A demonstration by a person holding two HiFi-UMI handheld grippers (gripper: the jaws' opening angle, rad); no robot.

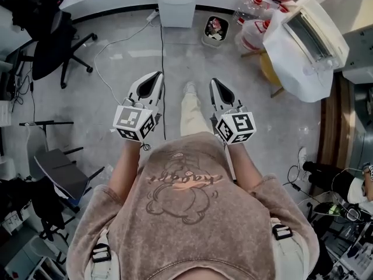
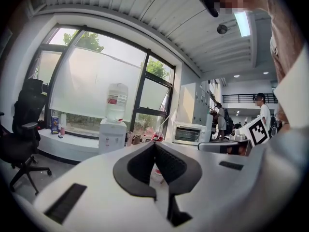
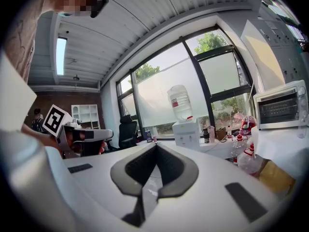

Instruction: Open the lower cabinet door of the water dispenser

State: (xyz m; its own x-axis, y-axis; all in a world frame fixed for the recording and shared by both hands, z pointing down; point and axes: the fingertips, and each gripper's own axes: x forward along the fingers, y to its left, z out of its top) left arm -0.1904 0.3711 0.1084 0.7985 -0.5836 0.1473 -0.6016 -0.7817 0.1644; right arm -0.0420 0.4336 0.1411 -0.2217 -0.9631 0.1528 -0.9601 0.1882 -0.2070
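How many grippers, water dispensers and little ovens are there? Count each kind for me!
Grippers: 2, the left gripper and the right gripper
Water dispenser: 1
Oven: 1
Total: 4

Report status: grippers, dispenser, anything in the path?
Left gripper and right gripper both shut, empty. Water dispenser ahead at the window counter, not yet reached. Black cable on the floor between.
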